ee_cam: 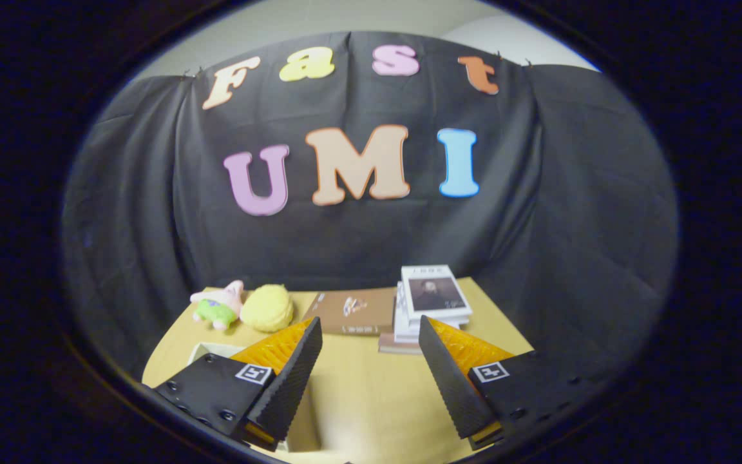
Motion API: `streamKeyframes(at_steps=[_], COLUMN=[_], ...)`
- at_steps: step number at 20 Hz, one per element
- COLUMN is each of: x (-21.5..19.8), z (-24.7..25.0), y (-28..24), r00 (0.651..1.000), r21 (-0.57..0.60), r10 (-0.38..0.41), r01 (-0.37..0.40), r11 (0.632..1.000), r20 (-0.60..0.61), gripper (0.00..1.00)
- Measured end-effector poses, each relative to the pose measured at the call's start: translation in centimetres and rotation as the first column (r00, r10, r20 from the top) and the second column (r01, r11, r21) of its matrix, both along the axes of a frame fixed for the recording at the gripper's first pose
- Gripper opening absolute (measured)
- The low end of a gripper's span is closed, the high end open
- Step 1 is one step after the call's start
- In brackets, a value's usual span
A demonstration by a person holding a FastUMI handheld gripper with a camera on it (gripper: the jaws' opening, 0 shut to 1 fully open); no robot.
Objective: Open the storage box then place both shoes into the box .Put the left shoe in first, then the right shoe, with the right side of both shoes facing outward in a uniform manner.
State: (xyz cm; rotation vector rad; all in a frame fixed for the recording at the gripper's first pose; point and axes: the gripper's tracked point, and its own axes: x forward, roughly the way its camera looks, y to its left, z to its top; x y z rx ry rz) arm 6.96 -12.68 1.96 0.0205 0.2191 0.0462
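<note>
**Hovering above the table, fingers spread wide**

Hanging over the table (358, 386), the gripper (370, 345) holds nothing. A white box corner (207, 351) peeks behind one finger; shoes unseen. Whether packing lies ahead or is finished, I cannot tell.

We can read almost nothing here. Each side of the hand-held gripper (366, 338), whose fingers stand wide apart with bare bench (371, 393) between them, carries a small square black-and-white marker tag, a pattern, not words. On the white book (437, 293) topping the stack beyond the fingers there is a line of print above a portrait, too small for us to make out. The brown book (355, 310) lying beside it bears a small picture and a short strip of lettering, also unreadable to us.
</note>
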Motion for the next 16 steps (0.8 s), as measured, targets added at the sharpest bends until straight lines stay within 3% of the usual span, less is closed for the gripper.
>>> streamKeyframes(at_steps=[6, 16], x=[-0.9, -3.9], z=[4.0, 3.3], y=[-2.0, -1.3], r00=[0.966, 0.955], r21=[-0.025, -0.009], r10=[0.018, 0.041], r01=[-0.012, -0.04], r11=[1.0, 0.999], r20=[0.256, 0.294], gripper=[0.97, 0.99])
